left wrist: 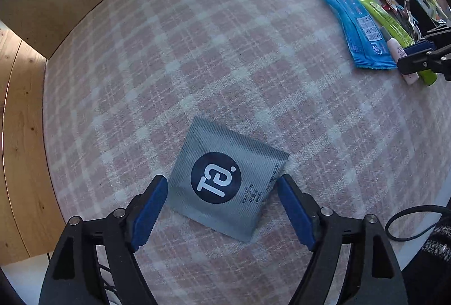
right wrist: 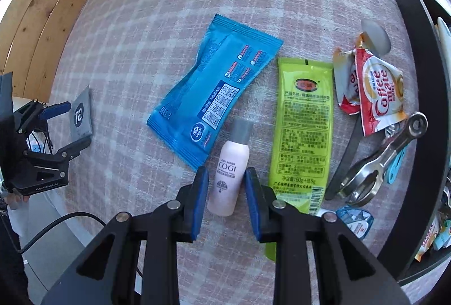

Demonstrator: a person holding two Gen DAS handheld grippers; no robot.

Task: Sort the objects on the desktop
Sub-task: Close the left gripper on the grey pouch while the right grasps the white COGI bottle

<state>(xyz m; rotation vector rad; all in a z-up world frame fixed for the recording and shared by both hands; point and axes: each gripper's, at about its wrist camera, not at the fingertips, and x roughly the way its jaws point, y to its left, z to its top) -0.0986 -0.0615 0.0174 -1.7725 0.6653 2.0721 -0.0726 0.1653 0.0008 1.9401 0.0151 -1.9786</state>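
A grey tea sachet with a dark round logo lies flat on the checked tablecloth. My left gripper is open, its blue pads either side of the sachet, not clamped. The sachet also shows in the right wrist view with the left gripper around it. My right gripper is open astride a pink COGI bottle lying on the cloth; small gaps show beside the bottle. A blue wipes pack lies left of it and a green packet right.
Coffee Mate sachets, a metal clip and a small blue tape dispenser lie at the right. A black-rimmed tray holds more packets. The table edge and a wooden floor lie left.
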